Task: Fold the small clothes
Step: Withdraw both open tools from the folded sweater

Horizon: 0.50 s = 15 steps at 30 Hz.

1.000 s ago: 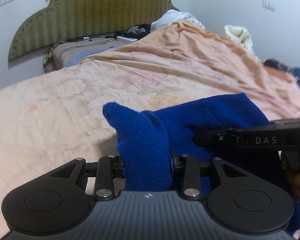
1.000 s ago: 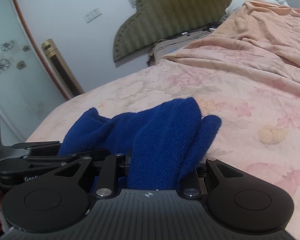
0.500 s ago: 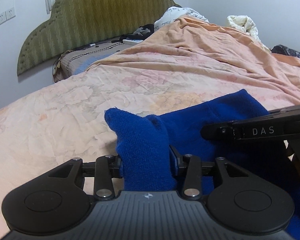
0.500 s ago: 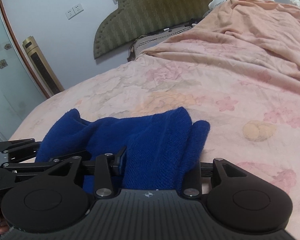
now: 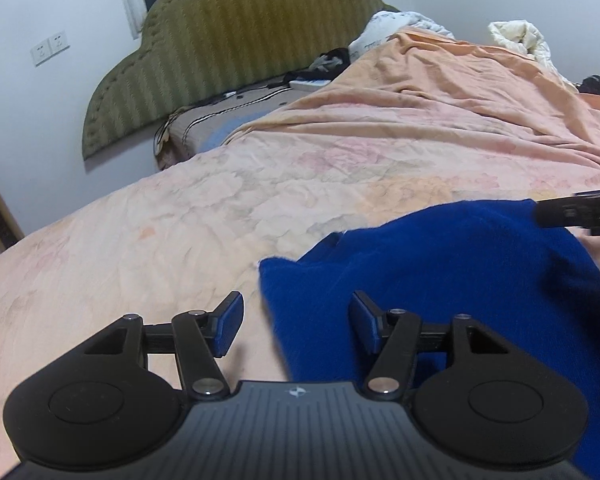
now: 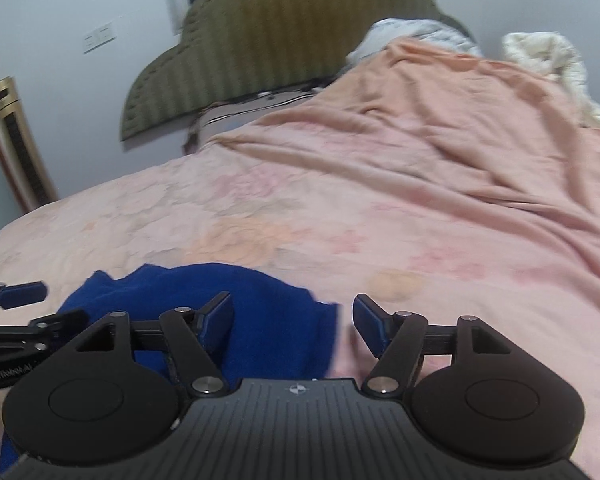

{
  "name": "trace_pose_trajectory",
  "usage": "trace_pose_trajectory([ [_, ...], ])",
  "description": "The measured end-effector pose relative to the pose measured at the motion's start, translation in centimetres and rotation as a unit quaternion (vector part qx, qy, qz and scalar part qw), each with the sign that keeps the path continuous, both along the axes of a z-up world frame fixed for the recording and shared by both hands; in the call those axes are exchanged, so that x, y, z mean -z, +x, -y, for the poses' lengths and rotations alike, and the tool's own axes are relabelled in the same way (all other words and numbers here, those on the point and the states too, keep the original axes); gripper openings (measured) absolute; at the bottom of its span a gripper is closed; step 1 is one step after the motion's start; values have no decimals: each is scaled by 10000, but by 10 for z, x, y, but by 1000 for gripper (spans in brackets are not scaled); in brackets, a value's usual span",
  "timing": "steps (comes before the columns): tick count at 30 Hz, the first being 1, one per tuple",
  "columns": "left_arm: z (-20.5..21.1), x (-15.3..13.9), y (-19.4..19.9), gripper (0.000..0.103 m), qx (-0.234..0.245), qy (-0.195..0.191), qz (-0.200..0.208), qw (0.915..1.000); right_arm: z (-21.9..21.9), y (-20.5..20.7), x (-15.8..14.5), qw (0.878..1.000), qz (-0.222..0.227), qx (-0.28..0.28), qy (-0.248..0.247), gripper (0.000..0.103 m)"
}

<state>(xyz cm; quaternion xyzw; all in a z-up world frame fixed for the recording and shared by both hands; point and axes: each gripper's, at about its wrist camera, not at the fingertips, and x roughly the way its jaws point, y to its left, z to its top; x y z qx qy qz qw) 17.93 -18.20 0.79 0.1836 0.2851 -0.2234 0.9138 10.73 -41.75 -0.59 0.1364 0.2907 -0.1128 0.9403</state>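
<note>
Your left gripper (image 5: 296, 326) is spread wide, low over the bed; the blue knit garment (image 5: 452, 280) lies on the pink floral sheet (image 5: 180, 220), its left edge between the pads but nothing pinched. Only this view shows the black clutter (image 5: 328, 58) by the green headboard (image 5: 240, 40). Your right gripper (image 6: 293, 322) is also parted, level and low, garment edge lying loose between its fingers. Only the right view shows the gold tower fan (image 6: 18, 140) at the wall.

Fuzzy blue knit garment (image 5: 460, 272), matt pink cotton-like bedsheet (image 5: 180, 220) — ribbed, perhaps velvety headboard (image 5: 236, 48)
</note>
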Motion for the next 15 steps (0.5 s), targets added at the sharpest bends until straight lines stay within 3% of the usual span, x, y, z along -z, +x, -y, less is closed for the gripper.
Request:
trace_pose_trajectory([
  [3,-5,-1,-8,66,-104,32,22,9999,-2,-21,-6,10000,80,34,-18,72],
  [8,-13,-3,-22,66,-207,50,-34,9998,-29,-55,-16,9991,168,-363,-128,80],
  [12,-22,-4,-35,66,-238,19,-122,9996,-59,-65,-9,9955,-187,-768,-525,86],
  [15,-29,-3,-47,67,-250,65,-116,9996,-65,-66,4,9934,-561,-583,-810,86],
])
